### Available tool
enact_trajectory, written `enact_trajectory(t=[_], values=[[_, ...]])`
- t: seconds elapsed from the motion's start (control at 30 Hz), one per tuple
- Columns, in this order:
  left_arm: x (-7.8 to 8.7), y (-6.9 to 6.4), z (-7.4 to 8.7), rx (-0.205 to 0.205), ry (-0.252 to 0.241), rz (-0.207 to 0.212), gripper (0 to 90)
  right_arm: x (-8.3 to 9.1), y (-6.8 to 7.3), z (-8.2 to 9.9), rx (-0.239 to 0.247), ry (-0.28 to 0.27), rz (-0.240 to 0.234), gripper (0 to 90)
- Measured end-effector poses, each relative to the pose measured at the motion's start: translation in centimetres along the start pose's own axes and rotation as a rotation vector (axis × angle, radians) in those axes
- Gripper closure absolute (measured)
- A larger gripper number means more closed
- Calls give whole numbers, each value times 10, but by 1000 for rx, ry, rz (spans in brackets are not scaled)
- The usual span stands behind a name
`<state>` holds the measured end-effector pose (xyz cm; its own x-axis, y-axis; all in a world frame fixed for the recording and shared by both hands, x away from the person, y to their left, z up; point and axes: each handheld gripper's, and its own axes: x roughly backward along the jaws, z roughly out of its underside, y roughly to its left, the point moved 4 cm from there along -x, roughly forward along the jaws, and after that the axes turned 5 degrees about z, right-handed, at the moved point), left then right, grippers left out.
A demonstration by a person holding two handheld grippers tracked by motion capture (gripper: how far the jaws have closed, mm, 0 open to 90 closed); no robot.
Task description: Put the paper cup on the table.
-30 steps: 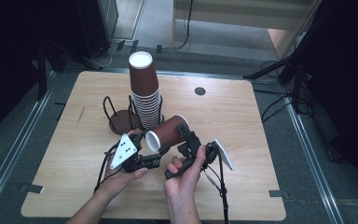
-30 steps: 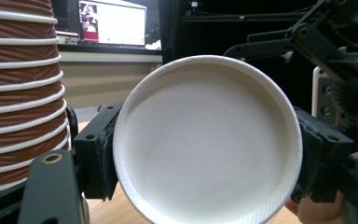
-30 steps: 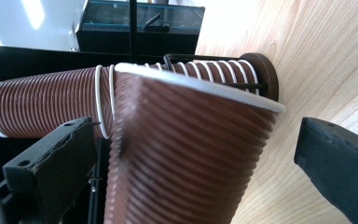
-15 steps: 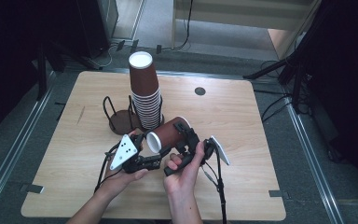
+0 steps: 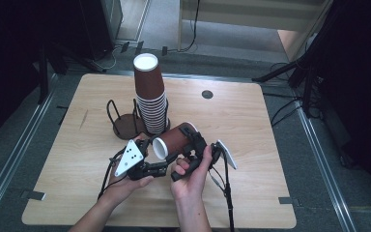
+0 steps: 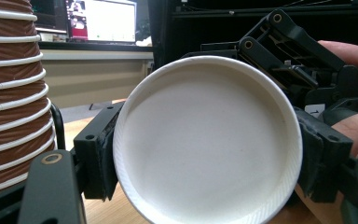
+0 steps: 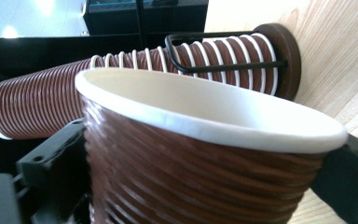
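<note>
The brown ribbed paper cup with a white rolled rim (image 5: 173, 140) lies on its side above the near middle of the light wooden table (image 5: 270, 145), held between both claws. The left gripper (image 5: 150, 154) clamps it just behind the rim, a jaw on either side. The right gripper (image 5: 191, 140) has the cup's body between its jaws, which have just been closing; whether its pads already press I cannot tell.

Judged from here, thin paper may crumple or go oval if both claws squeeze hard or pull unevenly. If one lets go before the other has a firm hold, the cup could tip and roll.

The held cup is empty, its white inside bare. On the far side, the tall stack of nested brown cups (image 5: 150, 94) stands upside down in a dark wire holder with a round base (image 5: 125, 126)
</note>
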<state>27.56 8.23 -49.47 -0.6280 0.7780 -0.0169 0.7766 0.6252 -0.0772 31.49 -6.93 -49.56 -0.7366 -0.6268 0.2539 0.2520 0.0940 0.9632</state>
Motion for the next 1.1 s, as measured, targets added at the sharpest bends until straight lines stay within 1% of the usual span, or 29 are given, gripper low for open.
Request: enact_trajectory(t=[0.07,0.17,0.23,0.27,0.3,0.33,0.37,0.4,0.43,0.47,0.5,0.53,0.57,0.63,0.67,0.7,0.73,0.77,0.8,0.83,0.87,0.93,0.97,1.0,1.07,1.1], values=[[0,0,-1,3,-2,-2,230,0,0,0,3,-3,-2,57],[2,-1,-2,-2,12,-7,227,1,1,1,14,2,-10,66],[3,-1,-3,5,19,-7,224,1,0,2,9,8,-13,74],[4,-1,-3,12,33,-7,221,1,0,3,8,4,-15,78],[4,-1,-3,12,33,-7,221,1,0,3,7,10,-9,80],[6,0,-3,29,37,-1,219,1,-1,4,10,12,-4,82],[6,0,-3,29,37,-1,217,1,0,5,10,9,-5,85],[7,1,-4,49,37,6,215,1,0,5,16,8,-11,89],[7,1,-4,49,37,6,213,1,0,5,16,8,-11,89],[9,2,-5,64,36,15,213,1,1,5,14,5,-22,92],[10,4,-6,61,43,17,211,2,2,5,28,-6,-45,95],[10,4,-6,61,43,17,205,2,2,5,28,-6,-45,95],[11,4,-5,66,63,21,205,3,4,4,35,-25,-57,96],[12,4,-4,80,82,48,154,6,6,4,52,-29,-73,96],[13,3,-4,80,91,55,123,7,7,3,55,-35,-74,96],[13,3,-3,72,101,56,97,9,8,1,73,-44,-76,97],[13,2,-2,72,109,57,97,9,8,1,73,-44,-76,97],[14,2,-2,66,121,57,64,10,7,-2,89,-64,-70,97],[14,1,-1,69,130,68,64,10,7,-2,89,-64,-70,97],[14,0,-1,71,137,84,34,10,8,-4,86,-69,-75,97],[15,0,0,71,150,96,3,11,8,-5,98,-80,-74,97],[16,0,2,69,188,72,0,12,9,-8,118,-97,-76,97],[17,0,3,71,219,58,0,12,9,-9,132,-103,-75,97],[19,1,4,63,255,37,0,13,10,-10,148,-108,-80,97],[21,4,7,39,295,10,0,15,11,-10,196,-122,-82,97],[22,5,8,39,303,-1,0,16,11,-11,223,-130,-80,97]])
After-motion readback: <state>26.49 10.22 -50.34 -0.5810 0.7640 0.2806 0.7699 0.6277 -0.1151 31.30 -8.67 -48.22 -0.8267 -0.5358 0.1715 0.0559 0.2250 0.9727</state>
